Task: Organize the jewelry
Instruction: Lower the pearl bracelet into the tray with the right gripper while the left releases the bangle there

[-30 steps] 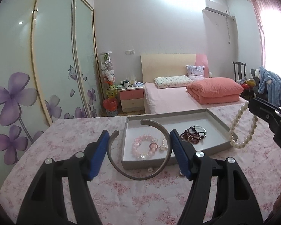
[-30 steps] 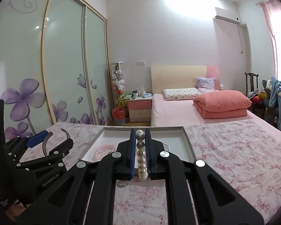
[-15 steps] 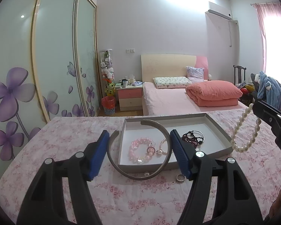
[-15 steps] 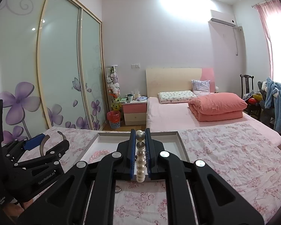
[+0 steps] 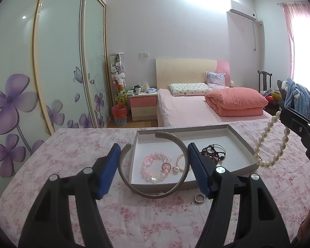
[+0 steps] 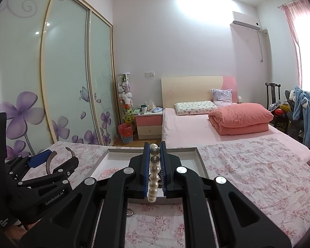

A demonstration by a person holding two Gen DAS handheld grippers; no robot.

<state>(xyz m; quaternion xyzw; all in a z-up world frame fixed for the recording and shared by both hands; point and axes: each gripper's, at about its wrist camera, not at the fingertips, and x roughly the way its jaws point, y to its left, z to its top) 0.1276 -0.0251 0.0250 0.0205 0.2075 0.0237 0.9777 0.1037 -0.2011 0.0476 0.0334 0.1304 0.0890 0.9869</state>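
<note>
Both hands have barely shifted; a ring now shows near the tray.
My left gripper clamps the open bangle at the tray's near edge; right gripper, shut, dangles the pearl strand at the tray's right.

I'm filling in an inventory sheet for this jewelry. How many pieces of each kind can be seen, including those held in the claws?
Beaded bracelets: 3 (pink bead bracelet, dark red bead bracelet, small pearl bracelet)
Pearl strands: 1 (pearl strand, in the right claw)
Metal bangles: 1 (metal bangle, in the left claw)
Rings: 1 (ring)
Total: 6
</note>
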